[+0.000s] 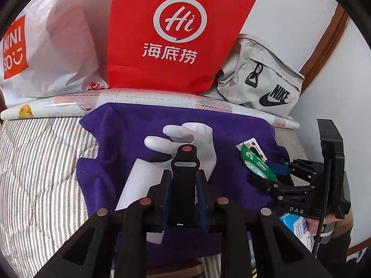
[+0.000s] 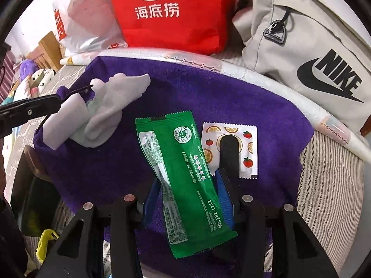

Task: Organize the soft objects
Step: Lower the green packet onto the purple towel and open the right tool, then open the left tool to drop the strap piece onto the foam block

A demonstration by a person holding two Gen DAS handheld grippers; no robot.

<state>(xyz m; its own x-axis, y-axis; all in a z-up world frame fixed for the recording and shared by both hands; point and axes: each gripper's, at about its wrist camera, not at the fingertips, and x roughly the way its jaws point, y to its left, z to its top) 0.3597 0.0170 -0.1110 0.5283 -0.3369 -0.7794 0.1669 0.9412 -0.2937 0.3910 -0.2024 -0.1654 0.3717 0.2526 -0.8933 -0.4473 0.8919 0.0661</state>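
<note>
Sorting step in hand. Left tool [image 1: 185,159] has its jaws nearly together, clamped on the white sock [image 2: 109,106], which lies crumpled at the far left of the purple towel [image 2: 208,97] on the bed. Right tool [image 2: 185,185] is clamped on the green sachet [image 2: 185,185] at mid-towel; the fruit-print sachet [image 2: 234,134] lies just right of it. Judgement: next, carry each item to its place, keeping the limp sock from slipping. Far side: white bag [image 1: 58,46], red bag [image 1: 178,34], grey pouch [image 1: 262,78] crowd the edge.
</note>
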